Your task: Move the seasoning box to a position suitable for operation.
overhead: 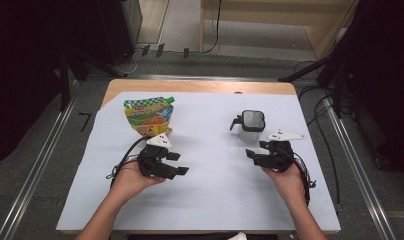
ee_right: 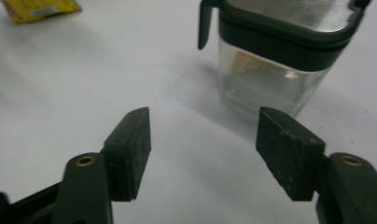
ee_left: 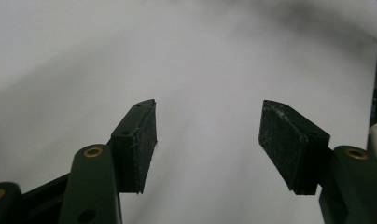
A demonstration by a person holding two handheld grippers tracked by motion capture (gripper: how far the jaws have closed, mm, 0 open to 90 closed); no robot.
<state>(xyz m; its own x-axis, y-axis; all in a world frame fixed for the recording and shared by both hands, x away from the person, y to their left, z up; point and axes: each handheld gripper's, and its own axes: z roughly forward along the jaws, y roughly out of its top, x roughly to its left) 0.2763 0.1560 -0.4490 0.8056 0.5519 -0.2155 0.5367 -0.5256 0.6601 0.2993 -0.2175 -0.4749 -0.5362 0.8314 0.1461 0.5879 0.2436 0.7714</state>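
In the high view, a white sheet (overhead: 215, 165) covers the wooden table (overhead: 200, 86), grey floor around it; the left gripper (overhead: 176, 163) at lower left and the right gripper (overhead: 251, 155) at lower right are both spread and empty, the pouch (overhead: 147, 116) at upper left. In the left gripper view, black pads (ee_left: 142, 142) stand apart over bare sheet. In the right gripper view, the lidded glass jar (ee_right: 270, 56) sits upper right, beyond the open jaws.

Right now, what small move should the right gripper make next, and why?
Probably ease the right gripper forward toward the jar. Its jaws stand open with nothing between them, and the lidded jar stands upright just ahead, slightly to one side in the right gripper view, so the gap isn't yet around it.
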